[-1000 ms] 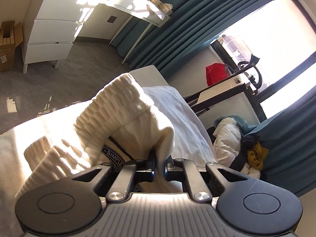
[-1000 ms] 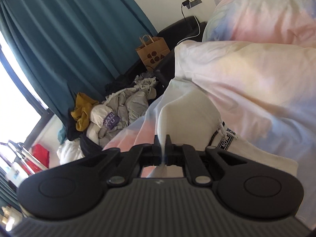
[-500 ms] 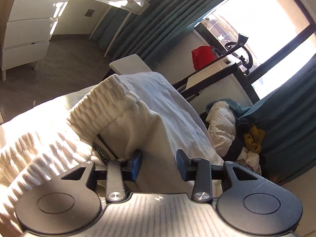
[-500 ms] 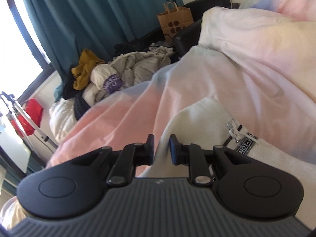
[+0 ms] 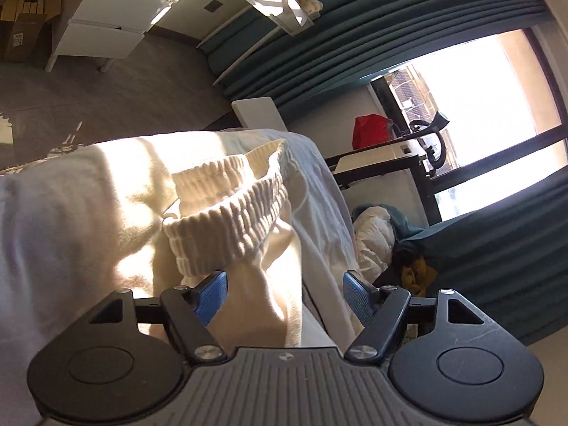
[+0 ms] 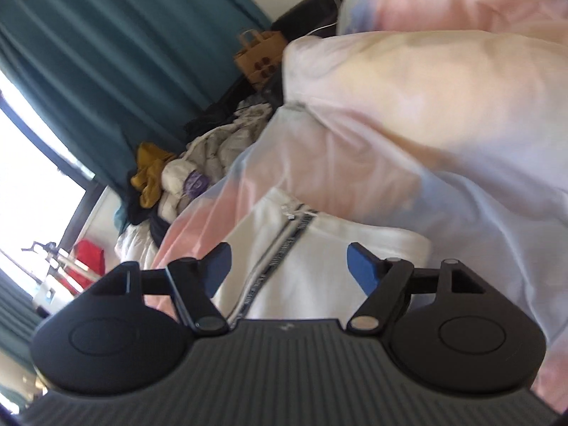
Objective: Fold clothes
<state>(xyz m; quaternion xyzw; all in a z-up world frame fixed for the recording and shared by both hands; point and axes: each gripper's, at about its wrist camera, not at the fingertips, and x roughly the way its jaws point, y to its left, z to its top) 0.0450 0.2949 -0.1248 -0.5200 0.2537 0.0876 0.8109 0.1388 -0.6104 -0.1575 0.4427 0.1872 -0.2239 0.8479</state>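
Teal curtains (image 6: 106, 53), white drawers (image 5: 106, 17), paper bag (image 6: 259, 58), red bag (image 5: 371, 129)

Cream sweatpants (image 5: 227, 213), folded, lying on bed

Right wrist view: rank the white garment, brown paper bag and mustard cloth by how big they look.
1. white garment, though nearest the camera
2. and 3. brown paper bag and mustard cloth look alike

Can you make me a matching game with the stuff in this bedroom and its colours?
Things:
1. curtains
2. paper bag
3. sweatpants
4. pads on the left tongs

Colours:
A. cream
B. blue
C. teal
D. brown

Pairs: 1-C, 2-D, 3-A, 4-B
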